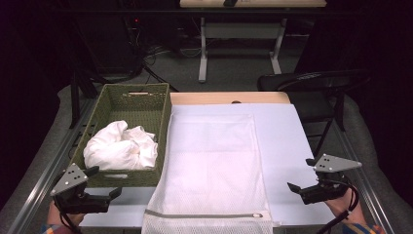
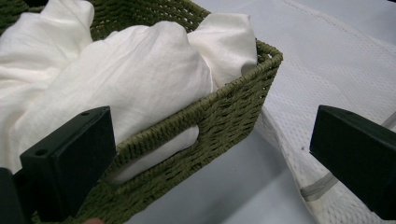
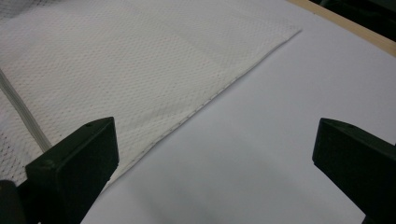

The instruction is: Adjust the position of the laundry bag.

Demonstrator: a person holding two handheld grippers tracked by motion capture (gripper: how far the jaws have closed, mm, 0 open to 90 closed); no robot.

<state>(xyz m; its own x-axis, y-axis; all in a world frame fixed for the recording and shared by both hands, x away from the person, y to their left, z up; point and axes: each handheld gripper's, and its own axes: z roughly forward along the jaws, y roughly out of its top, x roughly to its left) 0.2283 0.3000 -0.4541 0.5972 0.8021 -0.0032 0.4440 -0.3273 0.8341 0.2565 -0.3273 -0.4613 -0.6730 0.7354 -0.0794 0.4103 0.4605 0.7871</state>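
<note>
White cloth (image 1: 121,146) lies bunched in the green woven basket (image 1: 108,100) at the left of the table; some of it shows through the near handle slot in my left gripper view. Mesh bag (image 1: 209,161) lies flat on the white sheet (image 1: 287,146), just beside the basket, zip (image 1: 204,215) at the near edge. My left gripper (image 1: 104,183) sits at the basket's near corner, jaws spread, holding nothing; my right gripper (image 1: 302,175) rests off the bag's right edge over bare sheet, jaws spread, also holding nothing.
</note>
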